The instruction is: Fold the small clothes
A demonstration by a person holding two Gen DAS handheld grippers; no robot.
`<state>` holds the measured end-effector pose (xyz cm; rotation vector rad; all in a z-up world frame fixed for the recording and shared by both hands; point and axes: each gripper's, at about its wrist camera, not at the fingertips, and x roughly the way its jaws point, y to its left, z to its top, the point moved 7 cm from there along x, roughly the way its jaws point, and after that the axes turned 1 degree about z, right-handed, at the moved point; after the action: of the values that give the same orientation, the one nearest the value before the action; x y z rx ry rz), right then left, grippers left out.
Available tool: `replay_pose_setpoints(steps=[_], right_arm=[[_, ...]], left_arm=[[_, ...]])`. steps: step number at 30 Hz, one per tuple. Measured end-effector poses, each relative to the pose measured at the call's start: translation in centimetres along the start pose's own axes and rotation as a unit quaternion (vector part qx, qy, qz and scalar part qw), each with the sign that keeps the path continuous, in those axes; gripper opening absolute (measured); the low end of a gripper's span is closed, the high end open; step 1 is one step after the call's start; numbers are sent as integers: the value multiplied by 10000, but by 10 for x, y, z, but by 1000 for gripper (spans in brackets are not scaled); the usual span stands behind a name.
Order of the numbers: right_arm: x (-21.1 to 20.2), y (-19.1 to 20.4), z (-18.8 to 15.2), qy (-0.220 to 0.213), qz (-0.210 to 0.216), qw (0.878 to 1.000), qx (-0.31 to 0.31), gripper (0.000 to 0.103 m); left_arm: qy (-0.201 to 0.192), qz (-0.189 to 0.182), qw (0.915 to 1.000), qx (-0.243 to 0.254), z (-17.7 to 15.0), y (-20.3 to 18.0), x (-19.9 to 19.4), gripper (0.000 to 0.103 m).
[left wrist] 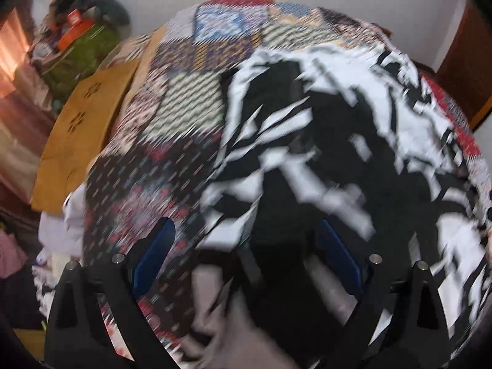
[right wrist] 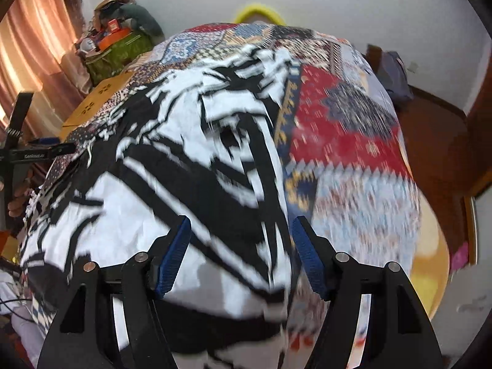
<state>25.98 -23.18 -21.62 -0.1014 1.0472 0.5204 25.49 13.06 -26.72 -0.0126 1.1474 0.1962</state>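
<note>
A black-and-white patterned garment (left wrist: 323, 141) lies spread on a patchwork cloth (left wrist: 172, 129) that covers the table. In the left wrist view my left gripper (left wrist: 246, 230) is open, its blue pads (left wrist: 156, 246) wide apart over the garment's near left edge. In the right wrist view the same garment (right wrist: 172, 166) fills the left and middle. My right gripper (right wrist: 241, 227) is open over the garment's near right edge, where it meets the patchwork cloth (right wrist: 353, 141). Both views are blurred by motion.
A tan cardboard sheet (left wrist: 80, 129) sticks out at the table's far left. A green bag (right wrist: 120, 52) full of clutter stands behind it by a curtain. A yellow ring (right wrist: 258, 12) shows past the far edge. A wooden chair (right wrist: 436, 141) stands at right.
</note>
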Motion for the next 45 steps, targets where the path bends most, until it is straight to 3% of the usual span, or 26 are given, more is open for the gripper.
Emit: replay_pose_setpoints(steps=[6, 13, 16, 22, 23, 24, 26, 30, 37, 45], right_arm=[[2, -21, -54, 343, -75, 9970, 687, 65], [-9, -30, -84, 353, 78, 9931, 1114, 65], [-9, -22, -88, 371, 195, 9938, 1030, 62], [-3, -3, -82, 421, 601, 9926, 965, 20], [-3, 0, -80, 416, 658, 9925, 943, 9], [-2, 4, -78, 409, 678, 9926, 923, 8], [-3, 11, -72, 342, 662, 9940, 800, 7], [-14, 22, -49, 57, 753, 9955, 574, 5], [-39, 21, 10, -620, 607, 9957, 322, 5], [-43, -18, 83, -1244, 317, 9897, 634, 5]], left_arm=[[381, -74, 9989, -265, -63, 43, -5, 95], [514, -292, 9980, -240, -111, 49, -17, 95], [524, -531, 9964, -415, -120, 49, -22, 82], [515, -998, 9914, -673, -124, 40, -27, 40], [518, -984, 9916, -664, -123, 39, -27, 28], [525, -957, 9919, -645, -122, 37, -28, 14], [450, -828, 9937, -600, -116, 36, -31, 6], [-100, -427, 9983, -390, -93, 37, -52, 4], [-1010, -303, 9933, -482, -26, 46, -96, 4], [-1281, -298, 9872, -905, 56, 66, -84, 3]])
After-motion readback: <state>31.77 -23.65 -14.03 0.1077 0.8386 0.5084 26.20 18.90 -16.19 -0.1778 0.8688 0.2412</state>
